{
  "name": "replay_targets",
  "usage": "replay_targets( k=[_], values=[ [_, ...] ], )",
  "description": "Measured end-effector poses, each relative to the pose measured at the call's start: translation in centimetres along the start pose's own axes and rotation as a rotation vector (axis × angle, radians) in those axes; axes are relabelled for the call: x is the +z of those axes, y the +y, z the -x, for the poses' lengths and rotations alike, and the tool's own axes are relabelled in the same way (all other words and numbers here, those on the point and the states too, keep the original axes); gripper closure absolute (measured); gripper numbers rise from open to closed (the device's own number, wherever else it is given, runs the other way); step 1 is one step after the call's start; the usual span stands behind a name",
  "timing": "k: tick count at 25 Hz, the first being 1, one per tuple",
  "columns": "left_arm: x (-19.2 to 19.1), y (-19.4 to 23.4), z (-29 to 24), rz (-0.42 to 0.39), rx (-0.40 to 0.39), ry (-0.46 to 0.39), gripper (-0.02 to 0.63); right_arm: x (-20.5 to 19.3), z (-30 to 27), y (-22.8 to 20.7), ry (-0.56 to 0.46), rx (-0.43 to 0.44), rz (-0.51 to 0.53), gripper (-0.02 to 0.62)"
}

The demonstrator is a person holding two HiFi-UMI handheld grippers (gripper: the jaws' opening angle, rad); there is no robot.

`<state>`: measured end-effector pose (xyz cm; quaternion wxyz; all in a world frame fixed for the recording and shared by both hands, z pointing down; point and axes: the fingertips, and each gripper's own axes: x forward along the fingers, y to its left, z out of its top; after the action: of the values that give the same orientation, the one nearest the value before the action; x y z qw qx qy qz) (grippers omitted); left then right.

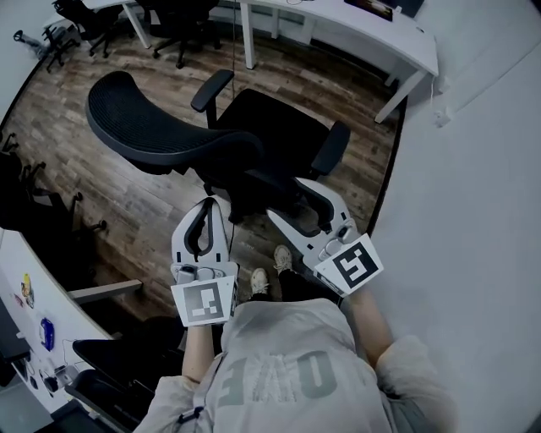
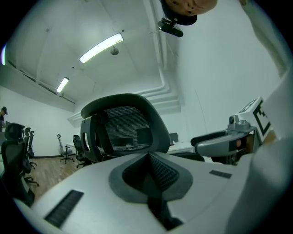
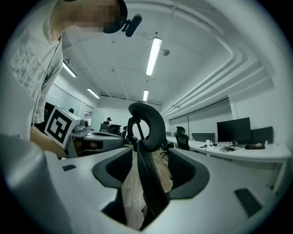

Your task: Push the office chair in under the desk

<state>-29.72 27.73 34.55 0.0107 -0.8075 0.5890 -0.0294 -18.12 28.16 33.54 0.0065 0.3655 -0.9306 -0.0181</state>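
A black mesh office chair stands on the wood floor, its backrest toward me and its seat facing the white desk at the far right. My left gripper is shut just below the backrest's rim; in the left gripper view the backrest rises beyond the closed left gripper. My right gripper is open at the rear of the seat. In the right gripper view the chair's back stands edge-on between the spread jaws of the right gripper, with floor showing on both sides.
A white wall runs close along the right. More black chairs stand at the far desks, and another chair sits at my lower left beside a white desk. My feet are just behind the chair.
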Motion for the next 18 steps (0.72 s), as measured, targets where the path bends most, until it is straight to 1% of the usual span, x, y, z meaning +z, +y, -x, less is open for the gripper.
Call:
replay_targets(
  k=[1, 3, 5, 7, 9, 13, 16, 18],
  values=[
    [0.0, 0.2, -0.6, -0.008, 0.020, 0.009, 0.589, -0.3, -0.6, -0.1, 0.006, 0.039, -0.008, 0.360],
    [-0.8, 0.7, -1.4, 0.004, 0.073, 0.035, 0.589, -0.8, -1.6, -0.1, 0.021, 0.120, -0.006, 0.359],
    [-0.4, 1.0, -2.3, -0.011, 0.095, 0.025, 0.589, -1.4, -2.3, 0.1, 0.044, 0.189, 0.020, 0.359],
    [0.8, 1.2, -3.4, -0.029, 0.110, 0.013, 0.589, -1.9, -2.8, 0.5, 0.071, 0.245, 0.052, 0.359],
    [1.1, 1.5, -4.1, -0.035, 0.143, 0.009, 0.589, -2.6, -3.2, 0.9, 0.103, 0.296, 0.081, 0.359],
    [0.8, 2.1, -4.6, -0.021, 0.190, 0.021, 0.588, -3.4, -3.8, 1.2, 0.094, 0.370, 0.053, 0.359],
    [0.7, 2.7, -4.3, -0.024, 0.229, 0.034, 0.588, -4.3, -4.1, 1.6, 0.128, 0.420, 0.079, 0.360],
    [0.7, 3.2, -3.9, -0.023, 0.252, 0.039, 0.586, -4.4, -4.4, 1.9, 0.131, 0.429, 0.108, 0.360]
  ],
)
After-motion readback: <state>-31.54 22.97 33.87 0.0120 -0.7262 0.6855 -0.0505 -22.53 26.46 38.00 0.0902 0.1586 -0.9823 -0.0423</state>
